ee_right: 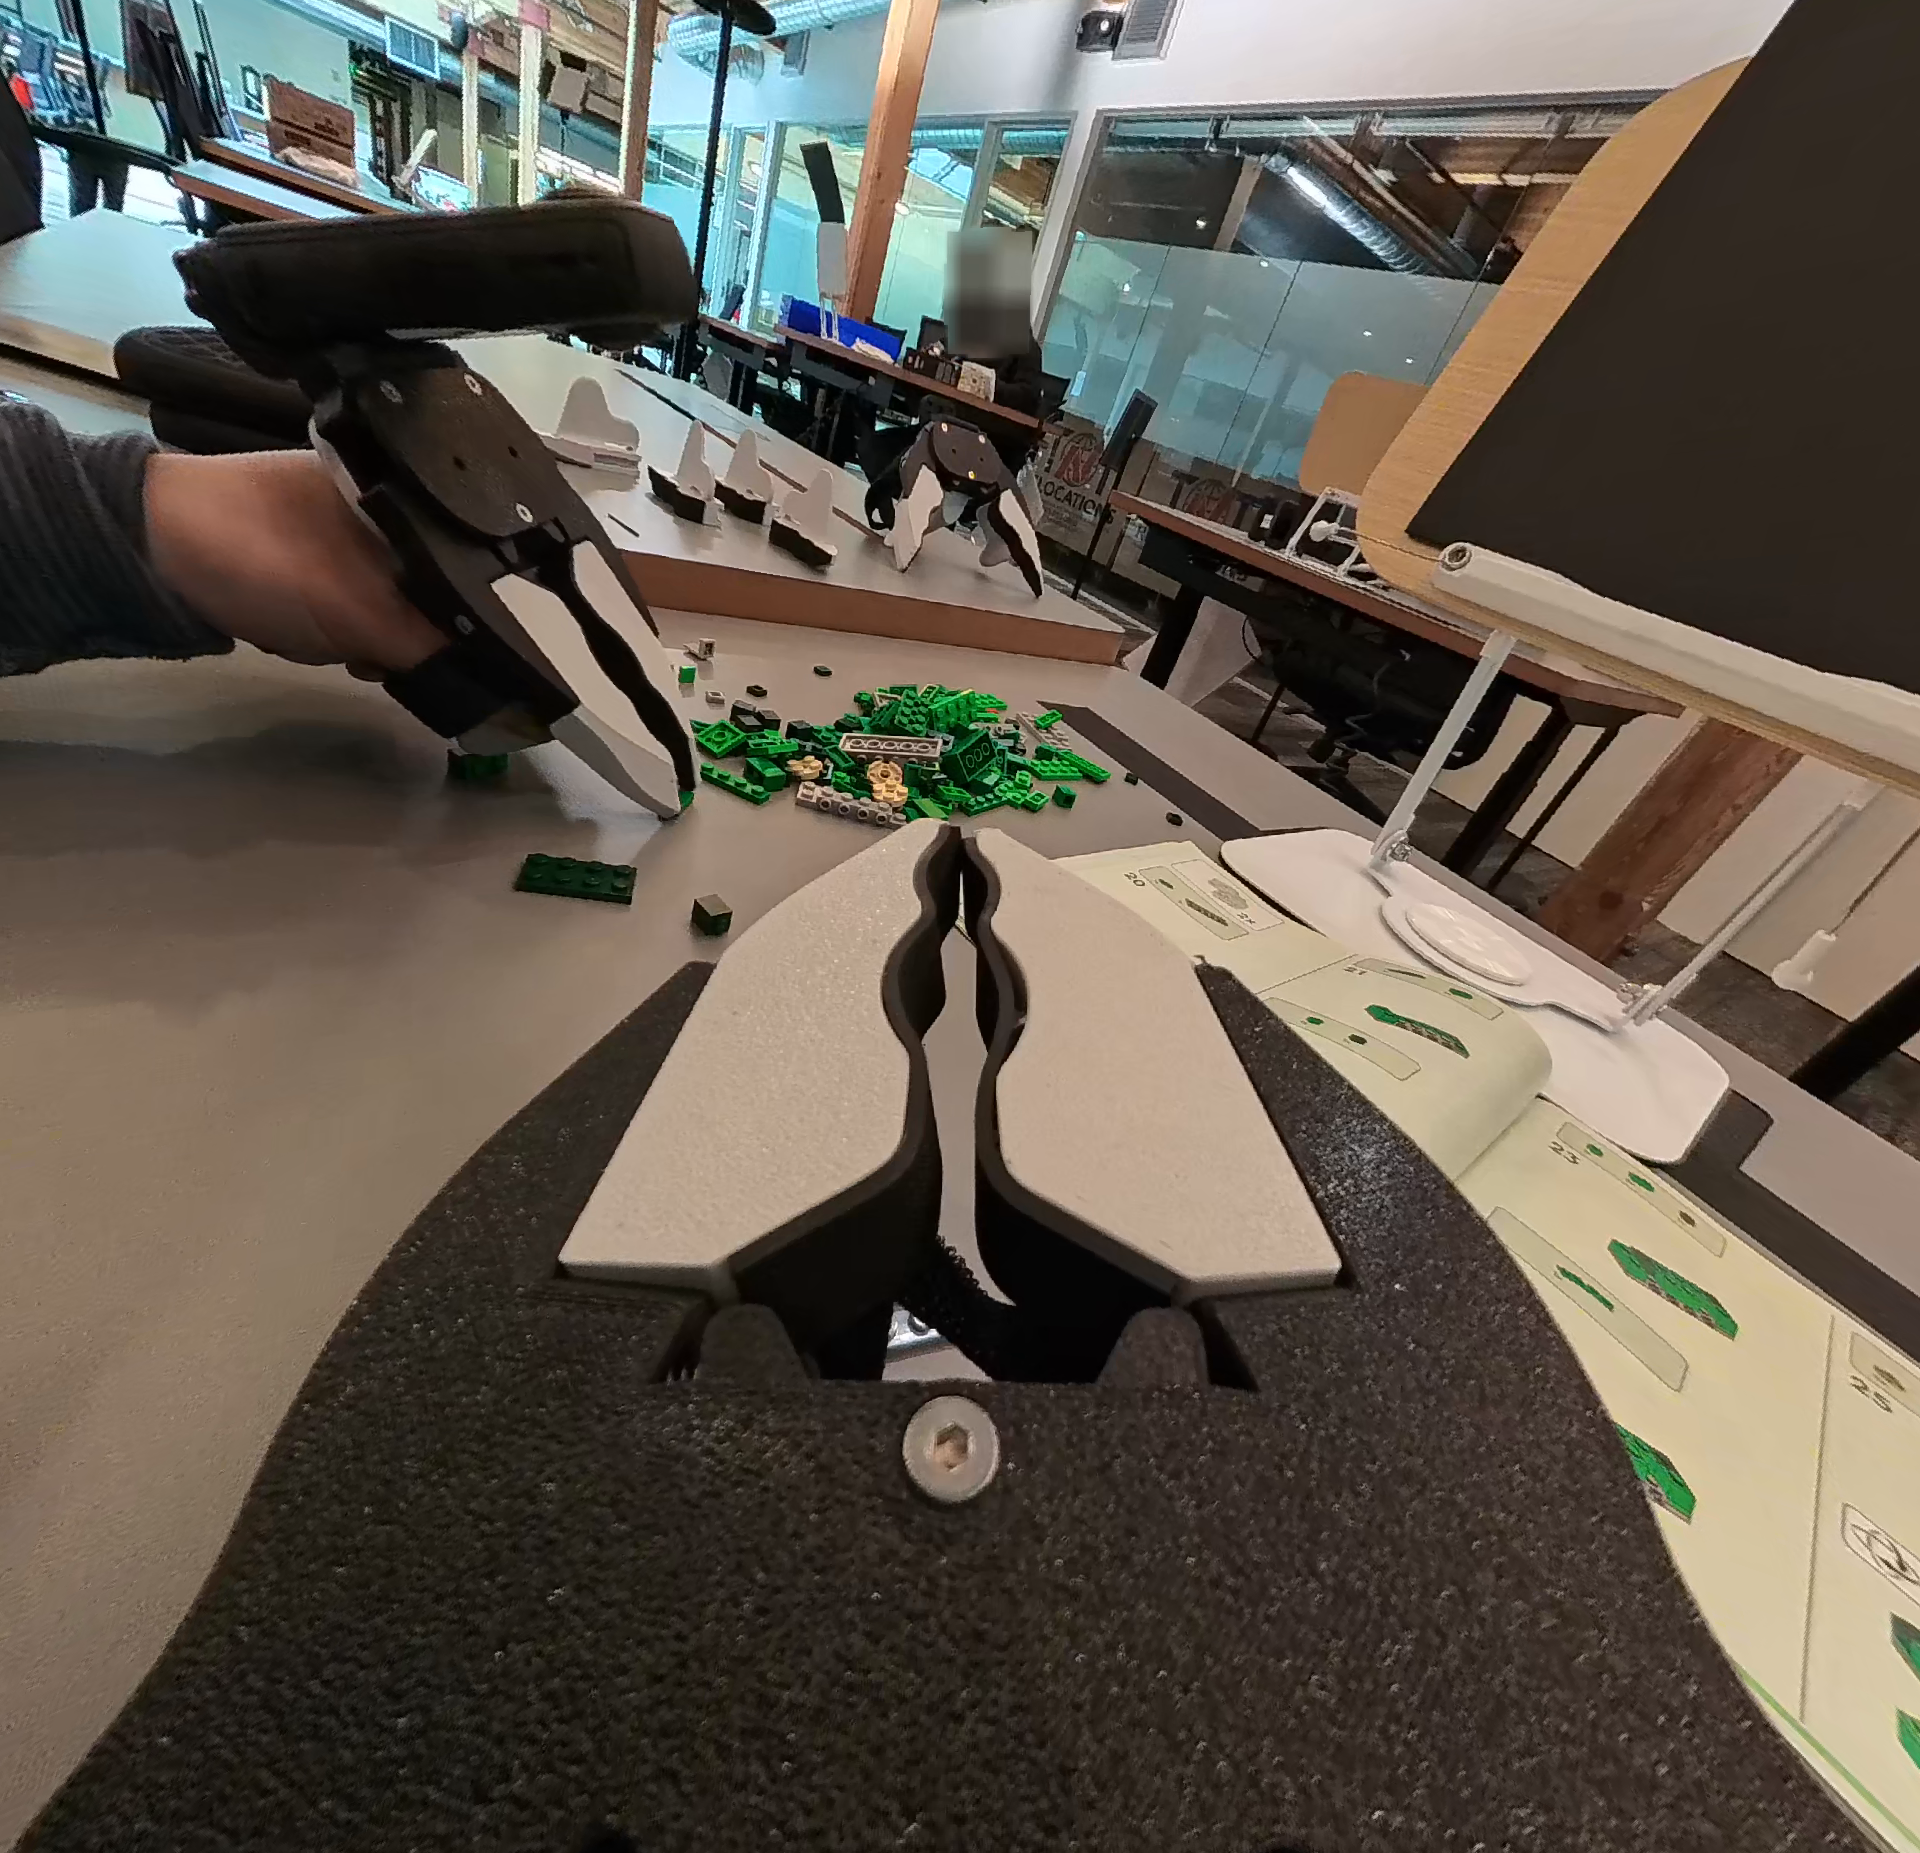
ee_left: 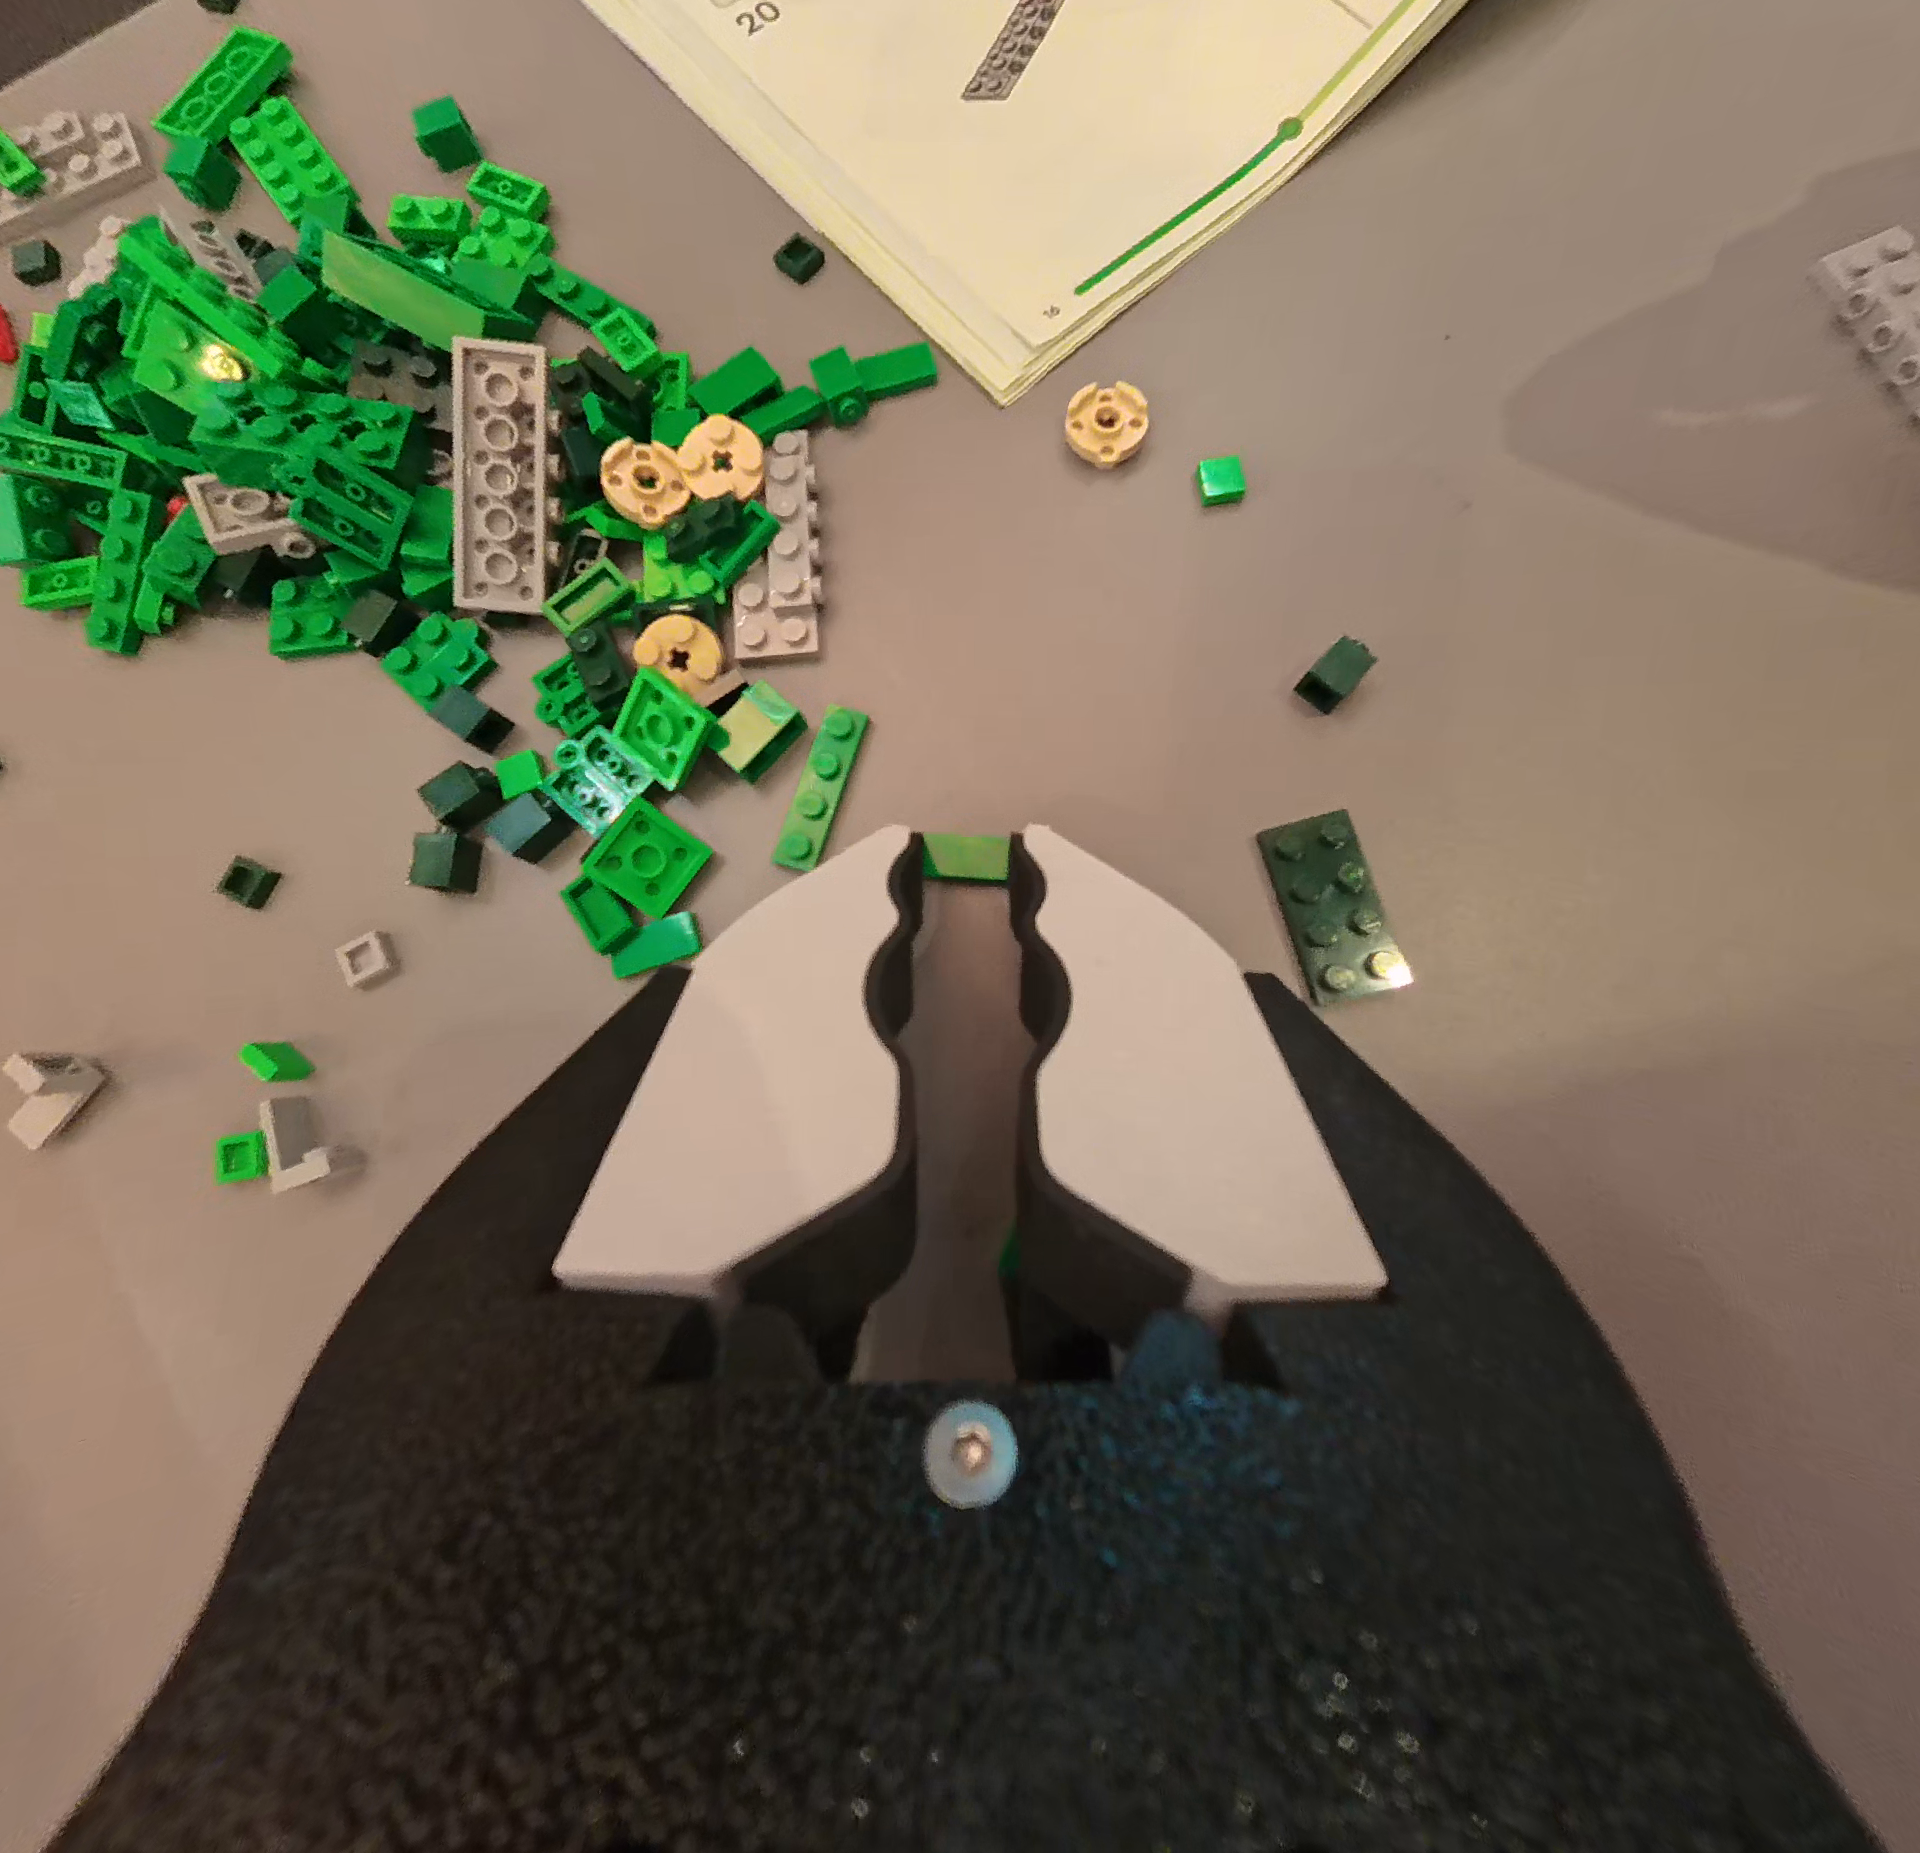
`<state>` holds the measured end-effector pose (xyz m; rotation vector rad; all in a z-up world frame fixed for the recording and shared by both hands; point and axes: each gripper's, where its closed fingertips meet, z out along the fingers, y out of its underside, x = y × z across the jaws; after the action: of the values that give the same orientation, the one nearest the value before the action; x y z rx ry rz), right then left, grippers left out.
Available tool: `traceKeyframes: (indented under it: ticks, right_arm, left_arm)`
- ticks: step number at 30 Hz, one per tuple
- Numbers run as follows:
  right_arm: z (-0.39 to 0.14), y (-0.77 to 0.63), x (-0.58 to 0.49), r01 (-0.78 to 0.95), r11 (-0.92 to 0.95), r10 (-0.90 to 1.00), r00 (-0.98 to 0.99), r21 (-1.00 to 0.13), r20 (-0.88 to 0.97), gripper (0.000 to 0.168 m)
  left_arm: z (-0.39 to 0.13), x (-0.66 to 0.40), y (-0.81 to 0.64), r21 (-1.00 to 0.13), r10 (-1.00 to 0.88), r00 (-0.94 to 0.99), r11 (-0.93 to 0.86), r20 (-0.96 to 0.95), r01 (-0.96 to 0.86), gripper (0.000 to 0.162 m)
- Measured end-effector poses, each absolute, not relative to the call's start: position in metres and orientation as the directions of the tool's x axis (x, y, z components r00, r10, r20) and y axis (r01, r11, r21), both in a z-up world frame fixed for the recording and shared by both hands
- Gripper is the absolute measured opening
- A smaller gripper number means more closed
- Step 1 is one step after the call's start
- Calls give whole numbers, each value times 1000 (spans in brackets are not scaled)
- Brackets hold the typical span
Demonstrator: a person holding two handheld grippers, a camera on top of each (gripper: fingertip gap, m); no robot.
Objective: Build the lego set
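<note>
My left gripper (ee_left: 966, 853) points down at the grey table, and its tips are closed on a small bright green piece (ee_left: 966, 860). It also shows in the right wrist view (ee_right: 675, 801), held by a hand, with its tips touching the table beside the brick pile. The pile of green, grey and tan bricks (ee_left: 343, 432) lies to its left; the right wrist view shows the pile (ee_right: 904, 754) too. A dark green 2x4 plate (ee_left: 1333, 904) lies right of the left gripper. My right gripper (ee_right: 961, 842) is shut and empty, hovering low over the table.
The open instruction booklet (ee_left: 1039, 141) lies at the far side, and it runs along the right in the right wrist view (ee_right: 1558, 1180). A white stand base (ee_right: 1475, 962) sits beyond it. Loose small pieces are scattered around the pile, including a tan round piece (ee_left: 1108, 424). A grey plate (ee_left: 1881, 307) lies at the right edge. My right fingertips sit around 20 cm from my left ones. About 5 cm separates my left fingertips from the dark green 2x4 plate (ee_left: 1333, 904). It turns up in the right wrist view (ee_right: 579, 868) as well.
</note>
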<state>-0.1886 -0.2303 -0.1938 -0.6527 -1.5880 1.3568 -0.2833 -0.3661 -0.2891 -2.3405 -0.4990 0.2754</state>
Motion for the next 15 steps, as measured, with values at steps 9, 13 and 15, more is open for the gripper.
traceKeyframes:
  ticks: [9,13,15]
  right_arm:
    - [-194,-230,-189,-162,248,848,-440,-955,295,0]
    - [-194,-230,-189,-161,247,848,-440,-955,294,0]
    - [-194,-230,-189,-161,247,848,-440,-955,294,0]
  left_arm:
    - [-285,-297,-395,-697,486,867,-659,-111,281,15]
    - [-278,-306,-410,-715,534,837,-631,-119,301,15]
    - [-275,-309,-419,-726,554,825,-612,-112,313,15]
